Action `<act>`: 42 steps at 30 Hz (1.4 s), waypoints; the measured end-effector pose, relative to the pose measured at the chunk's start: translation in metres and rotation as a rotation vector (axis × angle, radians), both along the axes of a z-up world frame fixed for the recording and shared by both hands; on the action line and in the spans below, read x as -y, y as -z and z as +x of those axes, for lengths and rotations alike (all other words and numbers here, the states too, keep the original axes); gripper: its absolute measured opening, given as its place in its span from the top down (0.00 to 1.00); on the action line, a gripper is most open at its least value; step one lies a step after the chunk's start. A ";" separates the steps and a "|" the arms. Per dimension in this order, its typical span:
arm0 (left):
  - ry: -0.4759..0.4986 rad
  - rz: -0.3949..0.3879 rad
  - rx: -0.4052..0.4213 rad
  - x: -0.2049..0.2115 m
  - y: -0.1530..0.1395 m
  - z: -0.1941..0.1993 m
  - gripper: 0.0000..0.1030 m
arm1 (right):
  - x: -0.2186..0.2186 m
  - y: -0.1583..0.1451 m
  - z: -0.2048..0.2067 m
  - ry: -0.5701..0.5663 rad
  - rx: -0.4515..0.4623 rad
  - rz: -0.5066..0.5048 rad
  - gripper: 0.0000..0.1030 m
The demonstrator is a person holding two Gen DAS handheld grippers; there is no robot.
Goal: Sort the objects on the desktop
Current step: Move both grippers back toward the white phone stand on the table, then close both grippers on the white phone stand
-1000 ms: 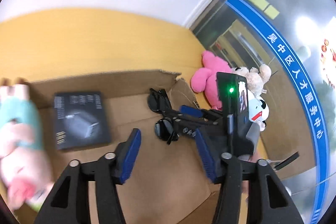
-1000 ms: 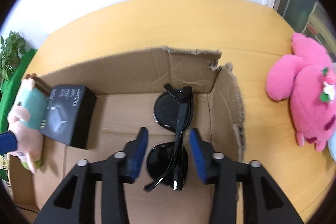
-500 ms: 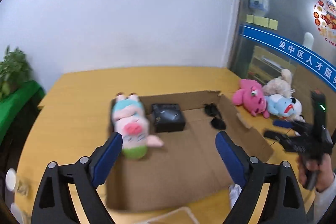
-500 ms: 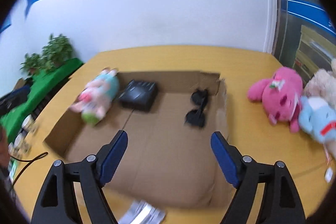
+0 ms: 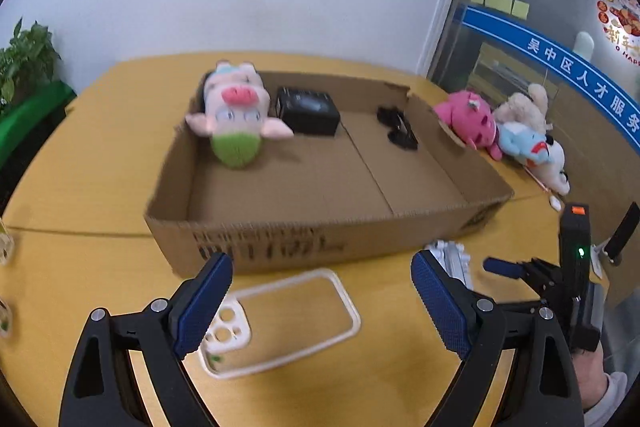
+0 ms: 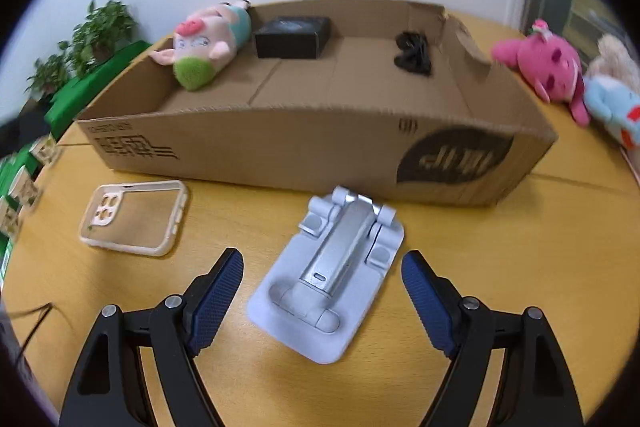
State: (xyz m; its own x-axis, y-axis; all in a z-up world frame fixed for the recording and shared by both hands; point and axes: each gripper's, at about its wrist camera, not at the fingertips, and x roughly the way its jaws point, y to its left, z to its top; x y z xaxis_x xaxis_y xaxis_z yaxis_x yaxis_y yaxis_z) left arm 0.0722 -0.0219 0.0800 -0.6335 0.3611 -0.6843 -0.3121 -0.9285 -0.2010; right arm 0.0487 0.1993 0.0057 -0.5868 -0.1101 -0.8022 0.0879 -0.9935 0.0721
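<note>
Cardboard box [image 6: 280, 147] w/ pig plush [image 5: 234, 115], black box [image 5: 310, 105], sunglasses [image 5: 398, 127] along far wall. Front edge: folded phone stand [image 6: 332, 267] btwn released right gripper [image 6: 322, 291]; clear phone case [image 5: 276, 319] under released left gripper [image 5: 320, 297].

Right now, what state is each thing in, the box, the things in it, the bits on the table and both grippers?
Box: open, on the table.
Pig plush: lying in the box.
Black box: in the box, closed.
Sunglasses: folded, in the box.
Phone case: empty, flat on the table.
Phone stand: folded flat on the table.
Left gripper: open, empty.
Right gripper: open, empty.
</note>
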 end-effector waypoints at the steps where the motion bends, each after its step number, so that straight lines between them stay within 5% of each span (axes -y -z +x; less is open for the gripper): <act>1: 0.002 0.005 0.007 -0.001 0.004 0.002 0.11 | 0.000 0.005 -0.002 0.008 0.011 -0.002 0.21; 5: 0.012 0.026 0.025 -0.008 0.013 0.008 0.11 | 0.005 0.028 -0.008 0.007 0.063 0.005 0.20; 12: 0.064 0.051 0.075 -0.021 0.023 0.004 0.11 | 0.009 0.032 0.004 -0.067 0.025 0.032 0.22; 20: 0.165 0.094 0.185 -0.058 0.047 0.004 0.11 | 0.021 0.028 0.053 -0.379 -0.001 -0.069 0.29; 30: 0.172 0.185 0.386 -0.091 0.089 0.011 0.13 | 0.009 0.025 0.081 -0.346 0.009 -0.083 0.26; 33: 0.157 0.180 0.377 -0.096 0.094 0.010 0.19 | 0.018 0.026 0.077 -0.342 -0.009 -0.068 0.26; 40: 0.105 0.130 0.358 -0.095 0.095 0.003 0.54 | 0.040 0.028 0.074 -0.293 -0.042 0.030 0.33; 42: 0.102 0.137 0.362 -0.093 0.095 0.002 0.55 | 0.040 0.028 0.075 -0.278 -0.040 0.030 0.33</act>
State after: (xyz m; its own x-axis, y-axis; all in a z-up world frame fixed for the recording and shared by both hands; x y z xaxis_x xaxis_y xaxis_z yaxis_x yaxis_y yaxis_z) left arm 0.0740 0.0708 -0.0147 -0.3163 0.5134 -0.7977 -0.2876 -0.8532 -0.4350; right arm 0.1232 0.1596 -0.0222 -0.5683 -0.2484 -0.7844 0.3599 -0.9324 0.0345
